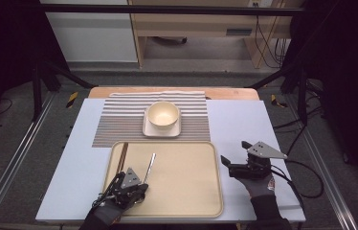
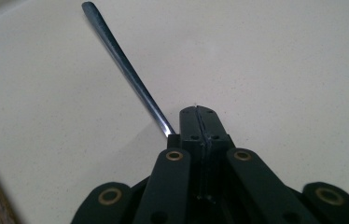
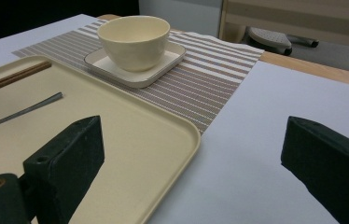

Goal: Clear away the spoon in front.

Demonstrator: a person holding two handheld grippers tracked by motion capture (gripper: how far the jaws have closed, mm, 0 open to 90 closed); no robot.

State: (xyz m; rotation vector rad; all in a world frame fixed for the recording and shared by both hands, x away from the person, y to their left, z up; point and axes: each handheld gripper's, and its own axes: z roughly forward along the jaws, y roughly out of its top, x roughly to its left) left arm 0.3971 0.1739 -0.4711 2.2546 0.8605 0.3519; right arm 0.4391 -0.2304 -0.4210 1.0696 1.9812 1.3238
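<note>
The pale surface [image 1: 244, 124] carries a striped placemat [image 1: 119, 124] at its far middle and a large beige tray [image 1: 186, 191] nearer the person, its far edge meeting the mat. On the mat stands a square saucer [image 1: 162, 129] with a cream bowl [image 1: 162, 115] set in it. Along the tray's left rim lie dark chopsticks [image 1: 122, 155], running near to far. The smallest thing is the metal utensil [image 1: 150, 166], a slim flat handle whose working end is hidden. It rests on the left part of the tray, its long axis running from the near left toward the far right, pointing roughly at the bowl. The left gripper [image 1: 141, 188] sits at the tray's near left corner with its fingers pressed together on the near end of the utensil, so the free handle juts away beyond the fingertips. The right gripper [image 1: 234, 153] hovers off the tray's right edge, its fingers spread wide and holding nothing, well apart from the utensil. The left hand is plainly the nearer one; any lift or carry toward the bowl probably follows the handle's own line, far and slightly right.
</note>
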